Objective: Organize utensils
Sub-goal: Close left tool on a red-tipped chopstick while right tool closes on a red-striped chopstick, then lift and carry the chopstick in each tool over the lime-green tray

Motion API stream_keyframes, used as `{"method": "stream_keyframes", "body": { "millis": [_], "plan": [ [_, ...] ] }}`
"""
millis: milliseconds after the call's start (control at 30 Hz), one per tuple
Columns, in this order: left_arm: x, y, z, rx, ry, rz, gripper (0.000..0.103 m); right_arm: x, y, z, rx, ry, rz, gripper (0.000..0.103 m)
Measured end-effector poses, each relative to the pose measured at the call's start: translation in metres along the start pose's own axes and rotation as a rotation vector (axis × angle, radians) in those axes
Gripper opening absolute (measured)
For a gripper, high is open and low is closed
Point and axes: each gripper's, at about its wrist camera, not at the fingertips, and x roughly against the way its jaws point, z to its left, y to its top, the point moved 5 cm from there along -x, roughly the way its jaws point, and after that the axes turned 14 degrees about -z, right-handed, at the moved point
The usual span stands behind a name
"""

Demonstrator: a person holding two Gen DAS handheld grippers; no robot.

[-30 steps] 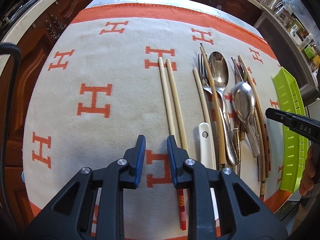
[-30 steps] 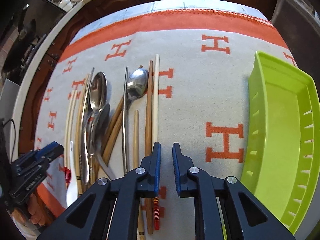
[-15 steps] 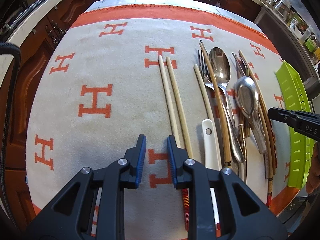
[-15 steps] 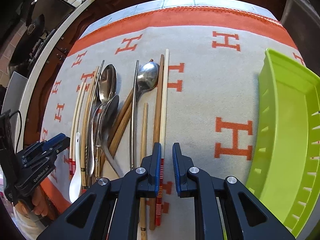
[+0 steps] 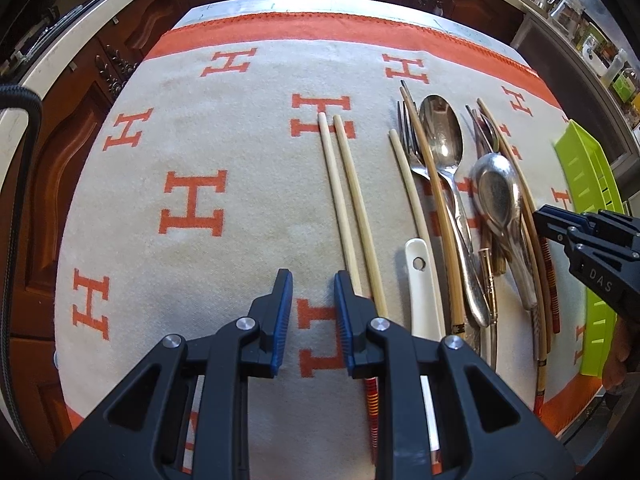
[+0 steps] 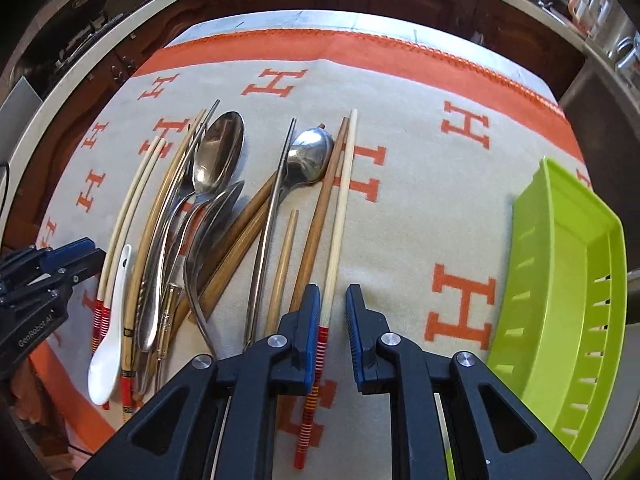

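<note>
Hovering over the cloth [image 6: 404,208], the right gripper [image 6: 333,308] stands narrowly parted, empty, beside a pale chopstick [image 6: 340,208]; the left gripper [image 5: 313,300] likewise narrowly parted, empty.

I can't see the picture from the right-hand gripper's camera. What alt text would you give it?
The right gripper, jaws slightly apart, hovers over a pale chopstick with a red-striped end, lying on a beige cloth with orange H letters. To its left lies a jumble of spoons, chopsticks and a white ceramic spoon; an empty lime-green tray sits at right, and the left gripper shows at the left edge.
</note>
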Motion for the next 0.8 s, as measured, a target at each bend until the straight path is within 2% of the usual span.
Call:
{"method": "stream_keyframes", "body": {
  "millis": [67, 133, 367, 400, 433, 600, 733, 800],
  "plan": [
    [0.001, -0.001, 0.000, 0.001, 0.003, -0.006, 0.019, 0.003, -0.003, -0.003, -0.016, 0.000, -0.019, 0.012],
    [0.002, -0.003, 0.000, -0.003, 0.008, -0.013, 0.019, 0.006, -0.006, -0.007, -0.039, -0.006, -0.027, 0.006],
    [0.002, -0.004, -0.005, -0.016, 0.041, -0.043, 0.019, 0.031, -0.021, -0.021, -0.217, 0.072, -0.044, 0.005],
    [0.002, -0.004, -0.006, -0.017, 0.049, -0.051, 0.017, 0.039, -0.023, -0.023, -0.242, 0.092, -0.058, 0.005],
    [0.003, -0.004, -0.006, -0.017, 0.054, -0.060, 0.000, 0.047, -0.025, -0.025, -0.264, 0.108, -0.069, 0.005],
    [0.005, -0.004, -0.001, 0.026, 0.089, -0.062, 0.000, 0.083, -0.031, -0.036, -0.336, 0.156, -0.125, 0.005],
    [0.018, 0.000, 0.001, 0.062, 0.053, -0.087, 0.000, 0.113, -0.037, -0.054, -0.382, 0.173, -0.173, 0.005],
    [0.018, 0.001, 0.003, 0.113, 0.004, -0.081, 0.000, 0.125, -0.038, -0.062, -0.398, 0.184, -0.195, 0.005]
  ]
}}
